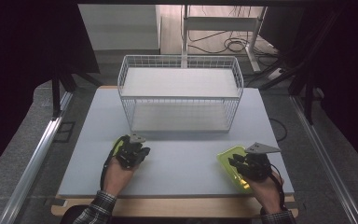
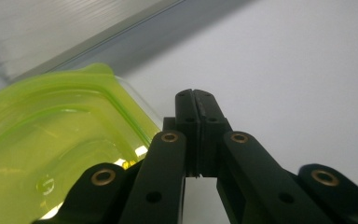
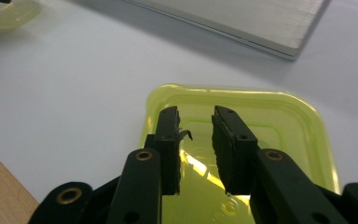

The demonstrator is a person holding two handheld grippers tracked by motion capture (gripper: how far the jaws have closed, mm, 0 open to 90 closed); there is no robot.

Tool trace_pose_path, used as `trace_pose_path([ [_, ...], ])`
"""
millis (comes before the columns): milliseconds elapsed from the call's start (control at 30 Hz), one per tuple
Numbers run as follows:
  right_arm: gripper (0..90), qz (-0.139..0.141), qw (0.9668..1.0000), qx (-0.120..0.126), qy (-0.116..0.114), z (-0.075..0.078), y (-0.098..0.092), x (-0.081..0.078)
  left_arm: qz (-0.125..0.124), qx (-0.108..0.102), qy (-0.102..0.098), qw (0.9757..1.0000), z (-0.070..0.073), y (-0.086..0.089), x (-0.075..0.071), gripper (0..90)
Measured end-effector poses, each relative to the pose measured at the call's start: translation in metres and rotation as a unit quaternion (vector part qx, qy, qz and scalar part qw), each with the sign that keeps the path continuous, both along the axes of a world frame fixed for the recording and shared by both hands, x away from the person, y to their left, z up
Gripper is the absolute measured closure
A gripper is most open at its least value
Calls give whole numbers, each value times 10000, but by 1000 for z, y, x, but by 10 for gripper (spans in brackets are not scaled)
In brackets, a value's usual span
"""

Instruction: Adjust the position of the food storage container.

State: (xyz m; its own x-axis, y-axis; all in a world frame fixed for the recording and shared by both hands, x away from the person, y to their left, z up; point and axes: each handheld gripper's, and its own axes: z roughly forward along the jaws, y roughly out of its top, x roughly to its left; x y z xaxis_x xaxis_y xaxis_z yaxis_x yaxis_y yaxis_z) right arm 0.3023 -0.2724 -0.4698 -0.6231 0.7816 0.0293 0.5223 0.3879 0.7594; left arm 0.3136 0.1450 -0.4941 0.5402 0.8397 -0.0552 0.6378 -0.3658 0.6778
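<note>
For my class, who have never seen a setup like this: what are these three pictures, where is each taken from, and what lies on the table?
A person sits at a grey table and holds black tongs in each hand. The high view looks down from above. The other two views come from small cameras riding on the tongs.

At the back stands a white wire basket. By the left tongs lies a green container; these tongs are shut on nothing, beside its rim. The right tongs hover over a green lid, jaws slightly apart with nothing between them. Whether they touch the lid is unclear.
</note>
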Motion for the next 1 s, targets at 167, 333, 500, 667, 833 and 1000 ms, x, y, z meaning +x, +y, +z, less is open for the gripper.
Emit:
trace_pose_path([
  [167,807,-180,9998,41,46,7,-16,-6,-89,-127,-58,9999,2,1,-5,889],
  [333,890,-299,9993,30,217,7,-36,-26,-280,-397,-176,9987,3,-4,-18,857],
  [500,892,-467,9982,-30,385,7,-52,-47,-545,-637,-324,9960,-2,-13,-30,802],
  [667,892,-561,9973,-185,442,9,-65,-60,-697,-601,-355,9951,-5,-19,-34,782],
  [833,893,-667,9959,-207,574,3,-74,-63,-752,-587,-329,9949,-8,-22,-33,813],
  [1000,893,-779,9954,-168,529,1,-77,-61,-776,-659,-265,9944,-10,-24,-31,835],
])
